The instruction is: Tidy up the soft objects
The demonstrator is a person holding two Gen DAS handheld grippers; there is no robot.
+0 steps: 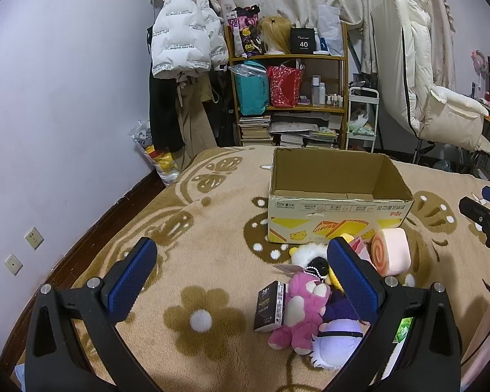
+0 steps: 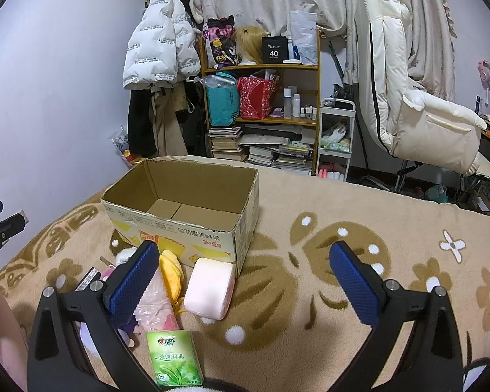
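Note:
An open cardboard box (image 1: 339, 209) stands empty on the beige flowered blanket (image 1: 212, 228); it also shows in the right wrist view (image 2: 186, 225). In front of it lies a pile of soft things: a pink plush bear (image 1: 299, 313), a purple plush (image 1: 338, 343), a black tissue pack (image 1: 270, 307), a white fluffy toy (image 1: 305, 250) and a pink swirl-roll cushion (image 1: 390, 251), also in the right wrist view (image 2: 210, 289). A green tissue pack (image 2: 174, 357) and a yellow plush (image 2: 171, 271) lie near it. My left gripper (image 1: 241, 281) is open above the pile. My right gripper (image 2: 245, 281) is open and empty.
A wooden shelf (image 1: 287, 81) with bags, books and bottles stands behind the bed. A white jacket (image 1: 186, 32) hangs at the left. A white padded chair (image 2: 418, 104) stands at the right. The blanket (image 2: 359, 277) stretches right of the box.

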